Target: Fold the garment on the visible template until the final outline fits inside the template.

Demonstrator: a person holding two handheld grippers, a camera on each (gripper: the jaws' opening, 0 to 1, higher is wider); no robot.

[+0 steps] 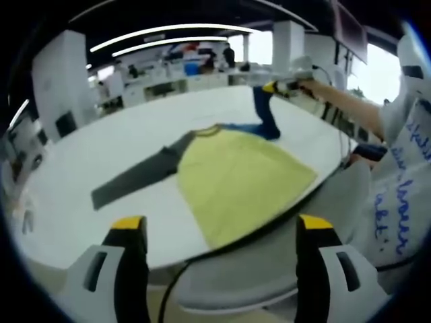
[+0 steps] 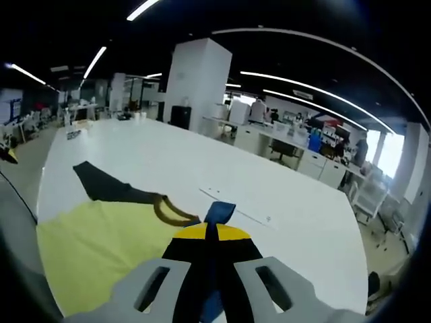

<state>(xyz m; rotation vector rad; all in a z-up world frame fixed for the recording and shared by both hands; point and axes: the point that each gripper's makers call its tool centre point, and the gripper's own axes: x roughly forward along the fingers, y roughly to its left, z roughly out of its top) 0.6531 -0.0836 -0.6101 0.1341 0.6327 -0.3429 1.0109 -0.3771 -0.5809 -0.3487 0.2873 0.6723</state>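
A yellow garment (image 1: 239, 178) with a dark grey sleeve (image 1: 135, 176) and a blue sleeve (image 1: 264, 114) was seen spread on the white worktop (image 1: 101, 148), near its edge. The blue sleeve was lifted upright, pinched in the closed right gripper (image 2: 211, 231), which was also seen in the left gripper view (image 1: 279, 87). The left gripper (image 1: 219, 225) was held wide open above the worktop edge, touching nothing. The template could not be made out.

A large open office: long ceiling light strips (image 2: 316, 91), a white square pillar (image 2: 195, 81), desks (image 2: 296, 151) behind, bright windows (image 1: 377, 74) at one side.
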